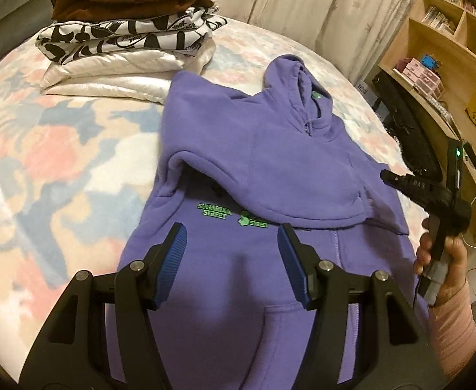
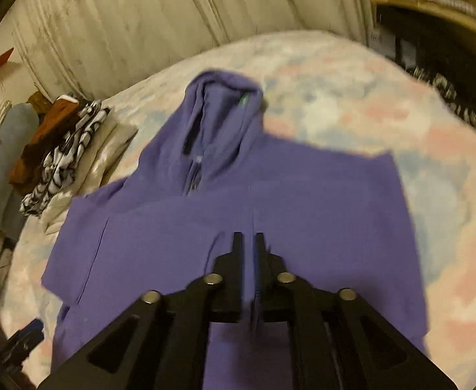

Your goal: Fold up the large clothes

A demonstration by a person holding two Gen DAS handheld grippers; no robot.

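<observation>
A purple zip hoodie [image 1: 270,149] lies front up on the bed, its hood toward the far side. One sleeve [image 1: 303,178] is folded across the chest, just above green lettering. My left gripper [image 1: 232,230] hovers open over the hoodie's lower front, with nothing between its blue pads. At the right edge of the hoodie a hand [image 1: 445,266] holds my right gripper [image 1: 385,175], whose tip is just above the folded sleeve. In the blurred right wrist view the right gripper [image 2: 249,235] shows only a narrow gap over the hoodie [image 2: 270,195], and no cloth is caught in it.
A stack of folded clothes [image 1: 131,32], brown on top of black-and-white and cream, sits at the far left of the floral bedspread [image 1: 43,146]. Wooden shelves [image 1: 449,48] and a dark desk stand close by on the right. A curtain hangs behind the bed.
</observation>
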